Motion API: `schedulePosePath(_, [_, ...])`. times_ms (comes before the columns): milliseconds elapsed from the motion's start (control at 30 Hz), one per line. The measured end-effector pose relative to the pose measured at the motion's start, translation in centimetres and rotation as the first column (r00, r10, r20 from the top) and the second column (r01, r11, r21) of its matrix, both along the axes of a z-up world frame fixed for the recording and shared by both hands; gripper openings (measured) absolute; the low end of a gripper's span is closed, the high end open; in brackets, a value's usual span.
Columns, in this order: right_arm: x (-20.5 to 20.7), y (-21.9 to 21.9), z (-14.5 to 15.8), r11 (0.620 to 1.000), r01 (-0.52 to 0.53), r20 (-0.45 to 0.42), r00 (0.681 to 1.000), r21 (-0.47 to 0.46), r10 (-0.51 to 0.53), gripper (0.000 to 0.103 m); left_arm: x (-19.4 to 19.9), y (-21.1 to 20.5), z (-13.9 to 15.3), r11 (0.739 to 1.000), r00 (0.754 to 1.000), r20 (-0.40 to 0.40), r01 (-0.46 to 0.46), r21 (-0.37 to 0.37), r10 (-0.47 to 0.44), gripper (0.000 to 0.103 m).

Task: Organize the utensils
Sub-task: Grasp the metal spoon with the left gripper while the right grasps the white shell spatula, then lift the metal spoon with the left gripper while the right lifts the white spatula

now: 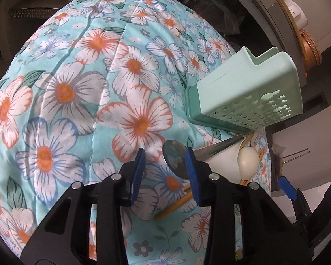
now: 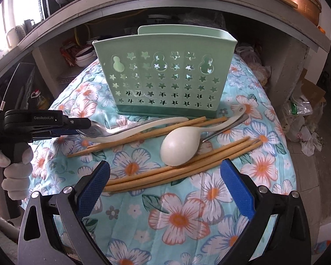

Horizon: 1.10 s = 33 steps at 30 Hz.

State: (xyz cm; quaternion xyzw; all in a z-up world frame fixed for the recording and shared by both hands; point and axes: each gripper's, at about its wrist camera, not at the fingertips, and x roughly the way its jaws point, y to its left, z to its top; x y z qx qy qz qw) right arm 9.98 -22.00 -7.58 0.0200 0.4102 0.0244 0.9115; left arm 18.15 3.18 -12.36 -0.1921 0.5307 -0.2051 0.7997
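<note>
Utensils lie on the flowered cloth (image 2: 187, 216) in front of the green caddy (image 2: 163, 75): chopsticks (image 2: 178, 174), white spoon (image 2: 181, 145), metal spoon (image 1: 174, 156). Left gripper (image 1: 165, 170) half-open around the metal spoon's bowl; right gripper (image 2: 165, 190) wide open, empty, over bare cloth.

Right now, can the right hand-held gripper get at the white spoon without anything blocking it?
Probably yes. The right hand-held gripper is open and faces the white spoon, whose bowl rests on the chopsticks with nothing over it. The left hand-held gripper is off by the metal spoon.
</note>
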Motion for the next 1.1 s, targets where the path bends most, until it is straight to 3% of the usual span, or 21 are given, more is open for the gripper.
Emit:
schedulePosePath(167, [0.7, 2.9, 0.4, 0.987, -0.105, 0.074, 0.991, -0.119, 0.114, 0.097, 0.6, -0.6, -0.5, 1.000, 1.000, -0.009, 0.019, -0.010, -0.019, 0.018])
schedulePosePath(333, [0.6, 6.5, 0.4, 0.940, -0.239, 0.129, 0.953, -0.242, 0.275, 0.095, 0.5, -0.5, -0.6, 0.999, 1.000, 0.001, 0.020, -0.033, -0.020, 0.010])
schedulePosePath(400, [0.6, 7.6, 0.0, 0.918, -0.278, 0.125, 0.938, -0.283, 0.322, 0.090, 0.5, -0.4, -0.4, 0.999, 1.000, 0.012, 0.019, -0.038, -0.019, 0.009])
schedulePosePath(633, [1.3, 10.1, -2.2, 0.833, -0.383, 0.029, 0.903, -0.399, 0.430, 0.053, 0.3, 0.5, 0.4, 0.999, 0.999, 0.039, 0.004, -0.049, -0.003, 0.006])
schedulePosePath(833, [1.1, 11.3, -3.4, 0.782, -0.417, -0.007, 0.884, -0.464, 0.467, 0.039, 0.1, 0.8, 0.4, 0.999, 0.999, 0.041, -0.005, -0.046, 0.007, 0.006])
schedulePosePath(1100, [-0.1, 12.6, -3.9, 0.754, -0.415, -0.001, 0.876, -0.509, 0.482, 0.022, -0.5, 0.9, 1.7, 0.999, 0.995, 0.097, -0.011, -0.033, 0.015, 0.004])
